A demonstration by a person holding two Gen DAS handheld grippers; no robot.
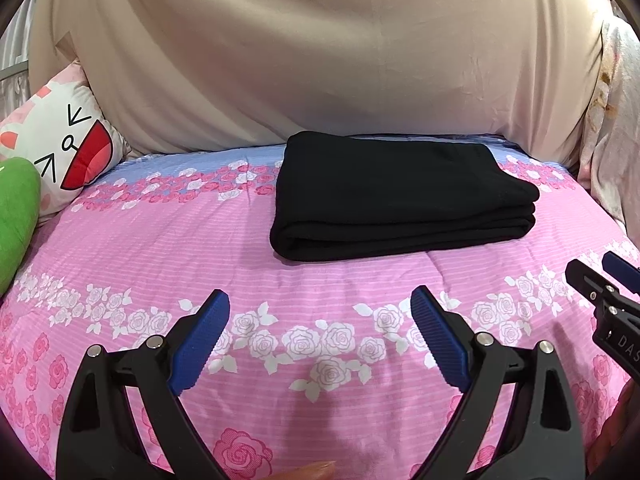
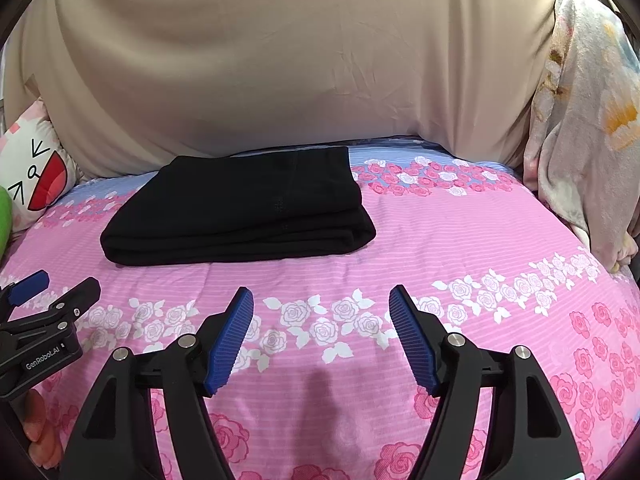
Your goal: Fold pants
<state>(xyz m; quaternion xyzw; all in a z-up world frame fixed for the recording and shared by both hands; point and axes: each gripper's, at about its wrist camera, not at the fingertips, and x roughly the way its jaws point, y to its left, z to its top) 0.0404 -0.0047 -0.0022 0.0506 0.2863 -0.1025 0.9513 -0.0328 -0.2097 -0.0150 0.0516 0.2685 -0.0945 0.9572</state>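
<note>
From the left wrist, the left tool (image 1: 320,308) hangs spread wide and empty over the bed (image 1: 120,264), its blue pads well apart. The pants (image 1: 400,196) lie ahead of it as a compact black stack of layers, near the beige sheet (image 1: 320,52) at the bed's far edge; a cat pillow (image 1: 60,148) sits off to the left. The right tool (image 1: 600,276) shows only at the frame's right margin. From the right wrist, the right tool (image 2: 322,304) is likewise spread, gripping nothing, with the pants (image 2: 240,208) ahead and to its left, apart from both tools. The folding looks essentially finished. The risk now seems to be any further touch: a pad catching the loose top layer at the stack's right end could drag it askew, and the soft quilt offers little friction to resist.
</note>
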